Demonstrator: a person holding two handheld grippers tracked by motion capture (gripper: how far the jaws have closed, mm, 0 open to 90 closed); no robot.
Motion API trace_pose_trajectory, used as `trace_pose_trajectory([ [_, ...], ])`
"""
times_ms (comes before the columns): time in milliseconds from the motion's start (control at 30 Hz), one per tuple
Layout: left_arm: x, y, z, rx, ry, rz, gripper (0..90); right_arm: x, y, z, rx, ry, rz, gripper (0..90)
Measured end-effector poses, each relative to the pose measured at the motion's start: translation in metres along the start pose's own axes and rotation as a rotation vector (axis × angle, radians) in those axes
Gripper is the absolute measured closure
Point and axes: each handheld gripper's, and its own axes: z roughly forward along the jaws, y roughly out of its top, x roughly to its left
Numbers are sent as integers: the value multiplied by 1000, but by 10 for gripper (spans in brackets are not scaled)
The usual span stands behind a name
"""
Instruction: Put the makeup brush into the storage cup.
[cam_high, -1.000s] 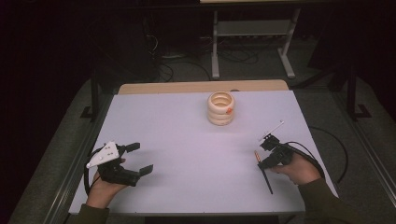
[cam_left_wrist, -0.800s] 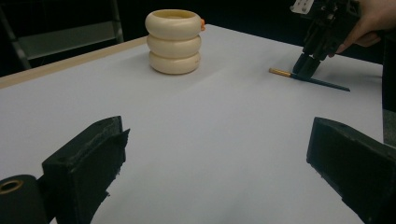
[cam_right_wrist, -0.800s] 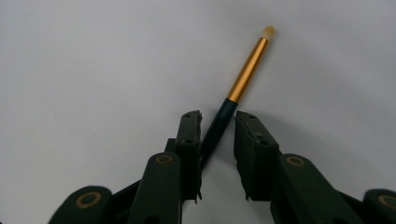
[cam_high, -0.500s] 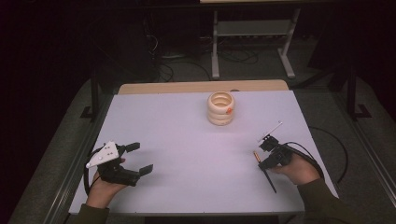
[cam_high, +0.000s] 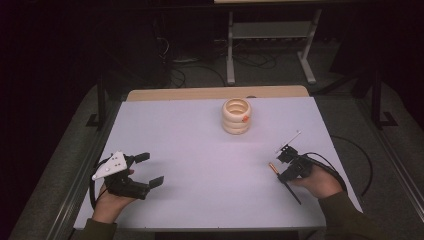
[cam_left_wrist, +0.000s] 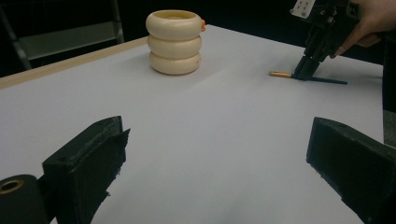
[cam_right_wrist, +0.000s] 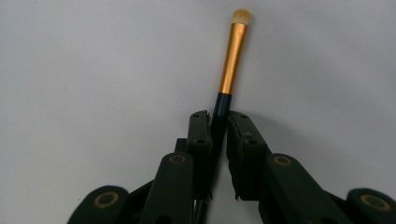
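While right gripper (cam_right_wrist: 218, 122) pinches the brush (cam_right_wrist: 232, 56) mid-table, left gripper (cam_high: 149, 169) gapes near the edge.

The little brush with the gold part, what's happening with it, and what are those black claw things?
A person holds a gripper in each hand at a white table. The right gripper is shut on the dark handle of a small brush, which lies on the table. The left gripper rests open with nothing in it. A cream ringed holder stands farther back.
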Motion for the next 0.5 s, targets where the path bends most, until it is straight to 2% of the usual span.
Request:
trace_pose_trajectory([
  [200,0,0,0,-1,1,-1,40,0,0,0,5,3,-6,788],
  [500,0,0,0,-3,0,-1,40,5,1,1,13,-26,-17,801],
])
